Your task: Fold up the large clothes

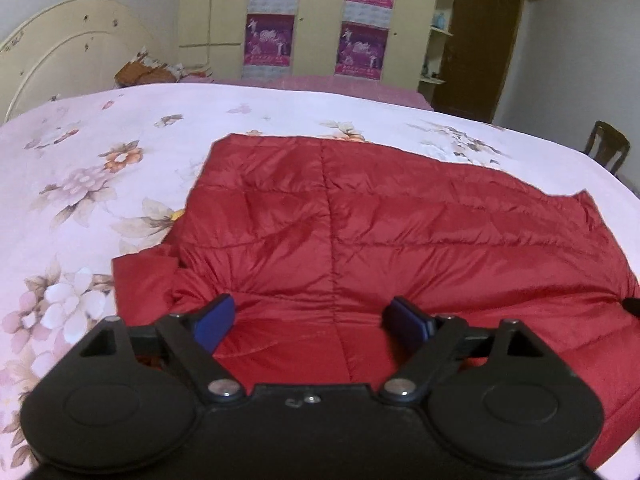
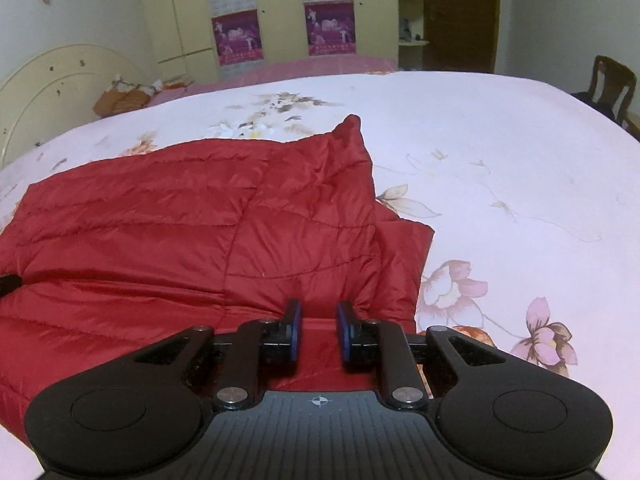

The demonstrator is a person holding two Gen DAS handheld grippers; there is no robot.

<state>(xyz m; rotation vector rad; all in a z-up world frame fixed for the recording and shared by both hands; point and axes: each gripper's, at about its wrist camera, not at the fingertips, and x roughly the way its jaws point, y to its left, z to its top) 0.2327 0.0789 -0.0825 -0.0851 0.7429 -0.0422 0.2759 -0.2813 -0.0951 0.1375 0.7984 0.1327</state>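
Red quilted jacket (image 1: 360, 240) lies flat on floral bedspread (image 1: 100, 168), long axis crosswise; left gripper (image 1: 308, 322) gapes over near hem, right gripper (image 2: 318, 332) narrowed around hem fabric, pad contact unclear.

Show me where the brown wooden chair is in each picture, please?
Left wrist view: the wooden chair sits at the far right edge, just past the bed.
Right wrist view: the same chair is in the upper right, also beyond the bed's edge.
Shared landmark: the purple posters on the wardrobe doors show near the top of both views.
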